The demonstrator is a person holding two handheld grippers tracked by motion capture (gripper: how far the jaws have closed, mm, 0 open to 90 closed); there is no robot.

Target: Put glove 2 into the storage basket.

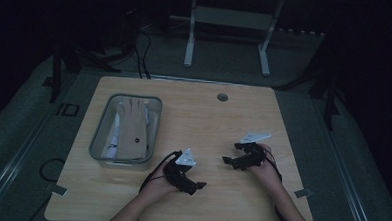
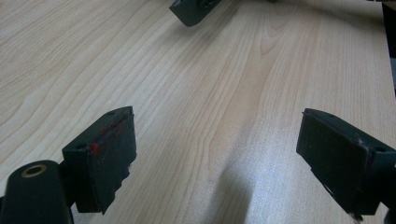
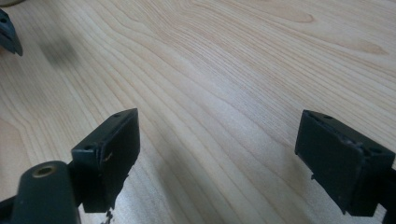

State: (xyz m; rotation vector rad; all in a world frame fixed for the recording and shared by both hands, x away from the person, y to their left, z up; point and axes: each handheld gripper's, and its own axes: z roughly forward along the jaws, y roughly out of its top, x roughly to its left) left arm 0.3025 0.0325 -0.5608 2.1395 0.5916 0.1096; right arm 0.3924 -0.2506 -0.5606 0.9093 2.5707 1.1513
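At the bottom of the high view, the left tool (image 1: pixel 193 183) and right tool (image 1: pixel 230 161) sit low over bare counter (image 1: pixel 218 126), tips turned toward each other with a gap between. Each tool's own view shows its jaws wide apart with only wood grain between them, nothing gripped. Farther up, at middle left of the frame, the grey bin (image 1: pixel 99 136) holds a tan glove (image 1: pixel 133 128) lying flat, fingers toward the far rim. To pick it well, I judge the left tool should go over the near wall, descend steeply, and pinch a raised fold, not the bin wall.
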